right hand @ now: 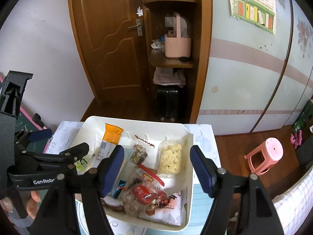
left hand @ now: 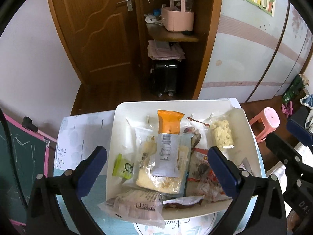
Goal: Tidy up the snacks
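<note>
A white bin (left hand: pixel 121 105) (right hand: pixel 190 168) on a small table holds several wrapped snacks: an orange-and-white packet (left hand: pixel 168 137) (right hand: pixel 111 135), a clear bag of yellow puffs (left hand: pixel 222 135) (right hand: pixel 170 156), a green packet (left hand: pixel 124 166), red-wrapped snacks (right hand: pixel 146 193). A clear-wrapped cake (left hand: pixel 135 205) lies over the bin's near rim. My left gripper (left hand: pixel 156 166) is open and empty, hovering over the bin's near half. My right gripper (right hand: pixel 156 168) is open and empty above the bin's right half.
The table (left hand: pixel 78 133) has a pale patterned cloth. A pink stool (right hand: pixel 266 154) stands on the floor to the right. A chalkboard (left hand: pixel 17 156) with a pink frame is at the left. A wooden door and shelf niche are behind.
</note>
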Motion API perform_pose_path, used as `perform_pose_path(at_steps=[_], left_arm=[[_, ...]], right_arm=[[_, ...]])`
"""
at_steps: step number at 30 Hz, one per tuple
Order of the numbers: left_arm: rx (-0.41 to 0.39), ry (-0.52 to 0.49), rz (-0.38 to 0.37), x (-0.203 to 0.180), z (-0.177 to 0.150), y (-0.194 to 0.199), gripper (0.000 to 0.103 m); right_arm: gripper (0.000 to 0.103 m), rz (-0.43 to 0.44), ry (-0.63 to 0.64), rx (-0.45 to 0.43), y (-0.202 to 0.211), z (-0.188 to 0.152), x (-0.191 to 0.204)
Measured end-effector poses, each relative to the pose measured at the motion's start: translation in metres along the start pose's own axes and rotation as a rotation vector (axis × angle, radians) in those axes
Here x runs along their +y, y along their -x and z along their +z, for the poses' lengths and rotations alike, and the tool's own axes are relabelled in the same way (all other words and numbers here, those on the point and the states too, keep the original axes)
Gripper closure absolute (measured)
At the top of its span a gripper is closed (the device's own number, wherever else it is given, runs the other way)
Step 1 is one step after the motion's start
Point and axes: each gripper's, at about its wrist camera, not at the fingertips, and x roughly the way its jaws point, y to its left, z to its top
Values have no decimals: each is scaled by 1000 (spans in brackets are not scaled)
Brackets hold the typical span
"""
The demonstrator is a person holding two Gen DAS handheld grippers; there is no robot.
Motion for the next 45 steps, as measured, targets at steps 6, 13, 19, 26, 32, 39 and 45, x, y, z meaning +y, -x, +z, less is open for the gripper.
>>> perform_pose_path(at_steps=[6,13,19,26,32,39,45], left_arm=[[-6,-4,-8,2,-8,16,1],[-39,-8,-26,3,-25,56,1],[-72,-1,-58,6,-51,97,1],[-105,13,-86,14,-98,145,1],[-129,11,-56,17,-147,181,1],[-165,29,-26,20,-204,216,1],[-160,36,-3,22,-242,234,1]], right_arm=[[33,3,-10,-5,13,-6,3],[33,17,-19,-25,43,-17,9],[33,38,-16,-53,79,-32,20],[33,83,-24,-92,128,-61,31],[33,96,-4,-103,163,-96,44],[32,127,-27,-82,189,-144,56],[32,120,-52,-37,202,-180,65]])
